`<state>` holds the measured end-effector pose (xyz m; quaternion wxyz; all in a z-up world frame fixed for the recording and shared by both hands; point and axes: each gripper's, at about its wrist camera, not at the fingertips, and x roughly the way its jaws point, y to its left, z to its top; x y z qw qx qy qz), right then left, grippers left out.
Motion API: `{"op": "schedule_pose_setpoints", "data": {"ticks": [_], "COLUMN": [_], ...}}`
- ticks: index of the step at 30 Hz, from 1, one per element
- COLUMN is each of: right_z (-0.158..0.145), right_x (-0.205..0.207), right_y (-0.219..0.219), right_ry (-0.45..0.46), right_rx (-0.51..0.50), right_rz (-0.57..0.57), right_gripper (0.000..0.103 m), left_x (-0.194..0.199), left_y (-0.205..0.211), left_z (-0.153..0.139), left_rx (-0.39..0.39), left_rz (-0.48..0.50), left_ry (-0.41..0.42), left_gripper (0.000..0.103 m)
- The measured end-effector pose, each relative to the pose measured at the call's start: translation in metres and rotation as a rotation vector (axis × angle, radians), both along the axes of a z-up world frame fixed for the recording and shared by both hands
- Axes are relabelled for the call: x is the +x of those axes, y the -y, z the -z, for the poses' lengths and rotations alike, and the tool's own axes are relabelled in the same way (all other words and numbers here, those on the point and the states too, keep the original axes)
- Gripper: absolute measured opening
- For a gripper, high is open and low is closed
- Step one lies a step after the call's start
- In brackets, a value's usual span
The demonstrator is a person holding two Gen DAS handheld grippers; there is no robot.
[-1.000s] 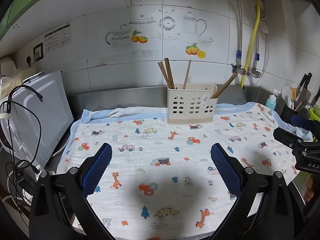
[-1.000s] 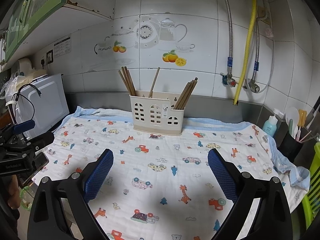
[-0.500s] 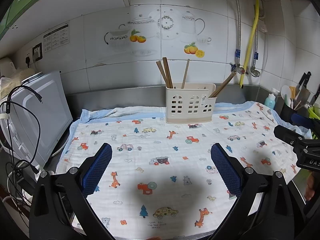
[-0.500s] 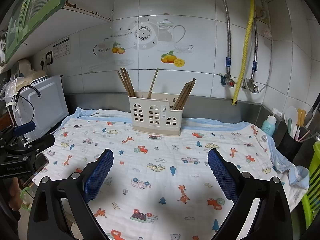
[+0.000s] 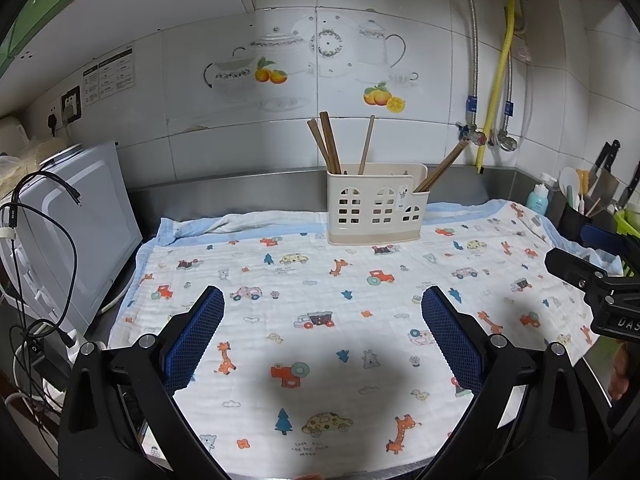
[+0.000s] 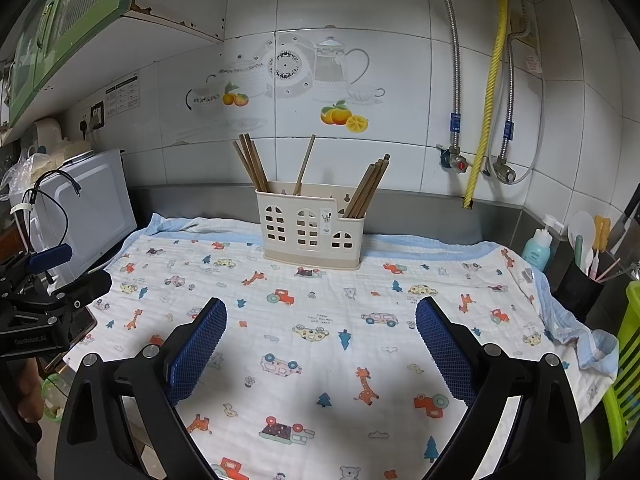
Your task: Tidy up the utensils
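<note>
A cream plastic utensil holder (image 5: 376, 206) (image 6: 310, 228) stands at the back of the counter on a cartoon-print cloth (image 5: 320, 304) (image 6: 320, 320). Wooden chopsticks (image 5: 326, 144) (image 6: 252, 160) stick up from its left part, one stands in the middle, and a bunch (image 6: 370, 184) leans in the low right part. My left gripper (image 5: 322, 312) hangs open over the near cloth with nothing between its blue pads. My right gripper (image 6: 320, 320) is open too, also holding nothing; its black body (image 5: 592, 280) shows at the right edge of the left wrist view.
A white microwave (image 5: 72, 224) with dangling cables stands left of the cloth. At the right are a teal soap bottle (image 6: 538, 246), a black cup of utensils (image 6: 580, 284), knives (image 5: 608, 168) and a green rack (image 6: 628, 360). A yellow hose (image 6: 488, 92) and valves run down the tiled wall.
Both views have shifted slightly; the holder sits a little further left and lower in each frame. Both grippers stay open and hold nothing.
</note>
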<state>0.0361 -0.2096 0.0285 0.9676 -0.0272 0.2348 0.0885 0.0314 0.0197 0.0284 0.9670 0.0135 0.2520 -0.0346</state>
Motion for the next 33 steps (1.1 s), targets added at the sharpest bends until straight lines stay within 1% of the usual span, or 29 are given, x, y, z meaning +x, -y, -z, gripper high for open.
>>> {"op": "schedule_pose_setpoints", "data": {"ticks": [27,33], "right_z": [0.0001,0.0018], "right_x": [0.0003,0.0001], "right_y": [0.0005,0.0015], "right_ry": [0.000,-0.001], "right_rx": [0.002,0.004], "right_rz": [0.001,0.004], "right_gripper": [0.092,0.092], "left_x": [0.0007,0.0026], "left_y": [0.0012,0.0028], "left_z": [0.0003,0.0045], "left_rx": [0.003,0.011], "left_rz": [0.003,0.000], "left_ry": [-0.002,0.000], "left_gripper": [0.098,0.098]}}
